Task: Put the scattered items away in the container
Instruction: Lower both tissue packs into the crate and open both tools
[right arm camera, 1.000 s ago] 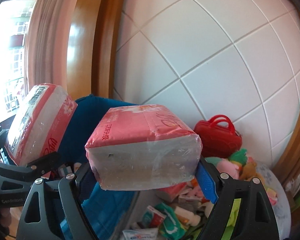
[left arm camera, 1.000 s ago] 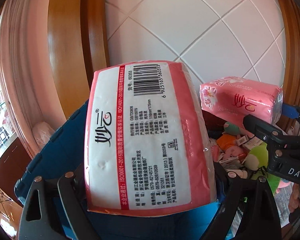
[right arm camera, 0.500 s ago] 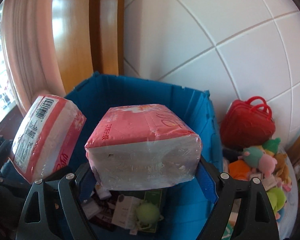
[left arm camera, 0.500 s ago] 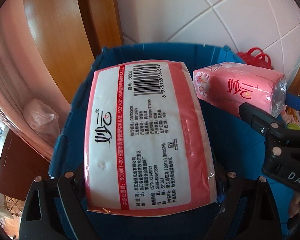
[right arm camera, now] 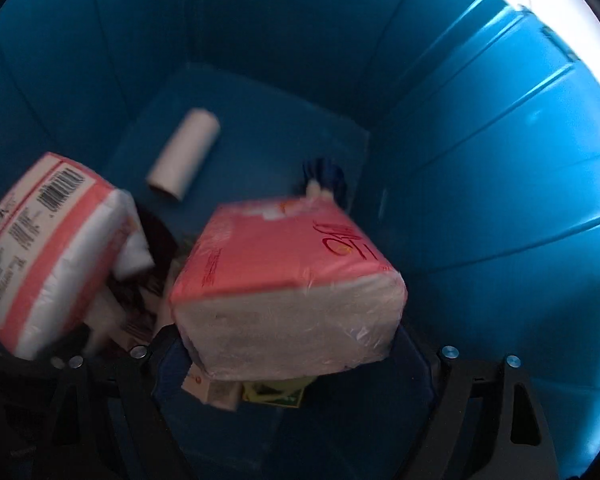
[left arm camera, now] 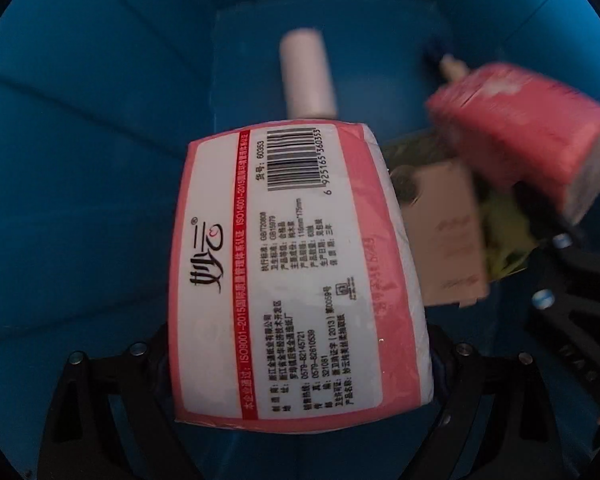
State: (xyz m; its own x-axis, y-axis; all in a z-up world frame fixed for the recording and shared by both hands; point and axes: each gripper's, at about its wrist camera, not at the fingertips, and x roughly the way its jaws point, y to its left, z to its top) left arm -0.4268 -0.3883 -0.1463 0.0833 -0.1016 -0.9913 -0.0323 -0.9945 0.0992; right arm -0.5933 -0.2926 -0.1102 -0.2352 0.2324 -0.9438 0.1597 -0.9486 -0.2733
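1. My left gripper (left arm camera: 296, 344) grips a pink-and-white tissue pack (left arm camera: 296, 276), barcode face toward the camera.
2. My right gripper (right arm camera: 292, 344) clamps a second pink tissue pack (right arm camera: 288, 280).
3. Both packs hang inside the blue container (left arm camera: 100, 160), above its floor.
4. On that floor: a white roll (left arm camera: 307, 76), a beige box (left arm camera: 447, 232).

Left tongs (left arm camera: 300, 364): tips hidden behind the labelled tissue pack (left arm camera: 296, 276). Right tongs (right arm camera: 292, 344): tips hidden under the pink tissue pack (right arm camera: 288, 276). Boxes (left arm camera: 443, 236) on the blue bin (left arm camera: 100, 160) floor are blurred, print unreadable. Small dark-blue item (right arm camera: 325, 174) can't be identified.
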